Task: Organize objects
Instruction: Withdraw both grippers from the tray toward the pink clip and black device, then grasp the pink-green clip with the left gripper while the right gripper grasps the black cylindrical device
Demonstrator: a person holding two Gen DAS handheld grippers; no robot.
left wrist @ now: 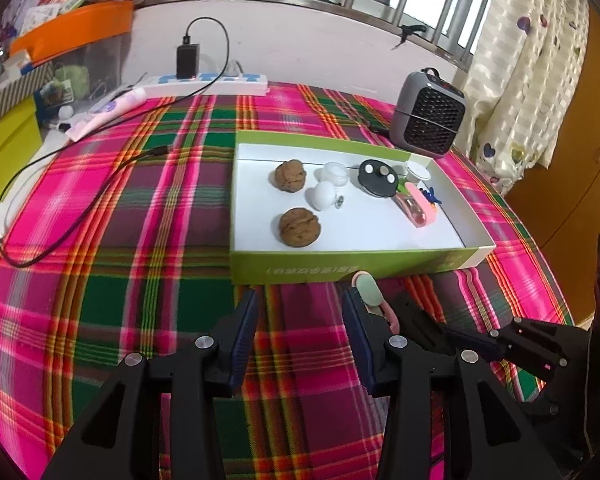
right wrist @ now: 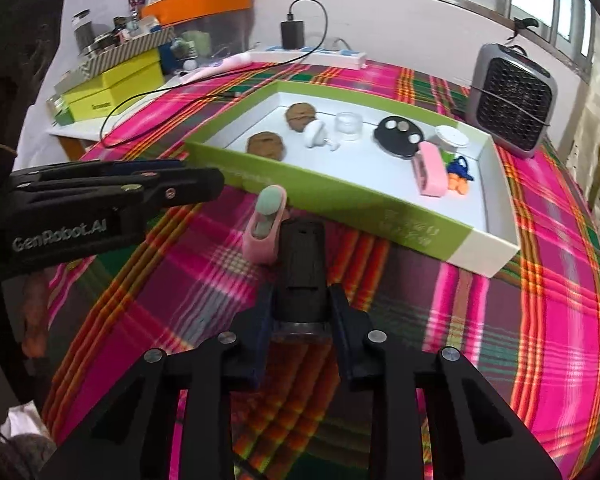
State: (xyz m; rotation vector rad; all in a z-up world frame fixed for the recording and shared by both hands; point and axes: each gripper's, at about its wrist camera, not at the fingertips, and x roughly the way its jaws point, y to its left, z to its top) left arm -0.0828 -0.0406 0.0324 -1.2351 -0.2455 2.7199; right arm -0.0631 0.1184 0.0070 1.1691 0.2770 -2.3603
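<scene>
While the right gripper (right wrist: 300, 312) clamps a black cylindrical tool (right wrist: 302, 268) between its pads, the tool's far end lies on the plaid tablecloth (right wrist: 440, 340), touching or just beside a small pink holder with a grey-green pad (right wrist: 265, 226). Both sit just outside the near wall of the green-sided box (right wrist: 340, 204).

Handling, judged: black tool looks rigid, hard plastic, light; smooth barrel could twist in the pads, so a hold across its middle seems safest. Pink piece looks small, light, possibly soft-edged; take it by its flat sides.

Left gripper (left wrist: 300, 320): jaws apart, nothing between them, right pad close against the pink piece (left wrist: 370, 292), pointing steeply down at the cloth before the box. Right gripper likewise angled steeply down, coming in from the right side.

Box contents: two walnuts (left wrist: 291, 175), white knob (left wrist: 322, 195), clear jar (left wrist: 334, 174), black disc (left wrist: 378, 179), pink case (left wrist: 416, 206), all along its far half. Small heater (left wrist: 428, 114) stands at the cloth's far right corner.
</scene>
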